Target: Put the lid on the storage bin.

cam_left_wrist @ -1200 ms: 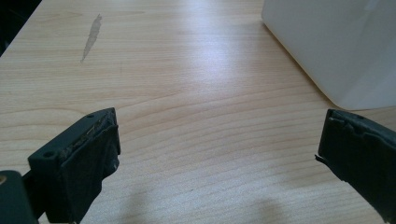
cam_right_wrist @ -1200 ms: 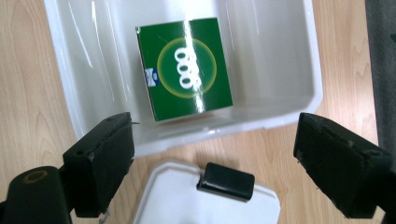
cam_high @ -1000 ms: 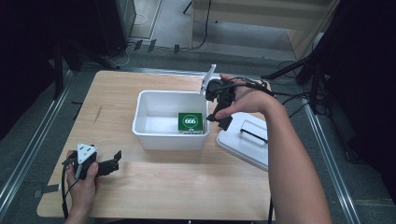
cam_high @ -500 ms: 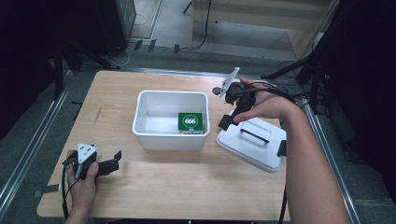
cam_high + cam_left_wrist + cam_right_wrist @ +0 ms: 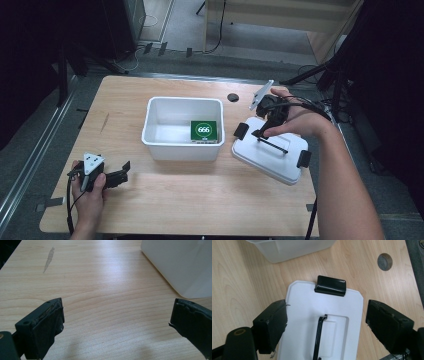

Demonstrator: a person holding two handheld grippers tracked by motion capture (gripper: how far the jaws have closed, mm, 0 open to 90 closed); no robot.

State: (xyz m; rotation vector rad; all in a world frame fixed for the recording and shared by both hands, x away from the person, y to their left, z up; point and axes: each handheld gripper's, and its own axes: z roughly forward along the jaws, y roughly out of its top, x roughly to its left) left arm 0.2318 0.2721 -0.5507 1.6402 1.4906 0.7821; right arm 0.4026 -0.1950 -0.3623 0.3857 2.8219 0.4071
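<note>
The white lid lies flat on the wooden surface, just right of the white bin. The right claw hovers above its black handle, jaws wide though just narrowing, nothing gripped; the handle's near end is cut off. The left claw rests open, empty. The bin's green "666" packet is partly hidden by the wall.

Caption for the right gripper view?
Open right gripper poised above the white lid, jaws either side of its black handle.
</note>
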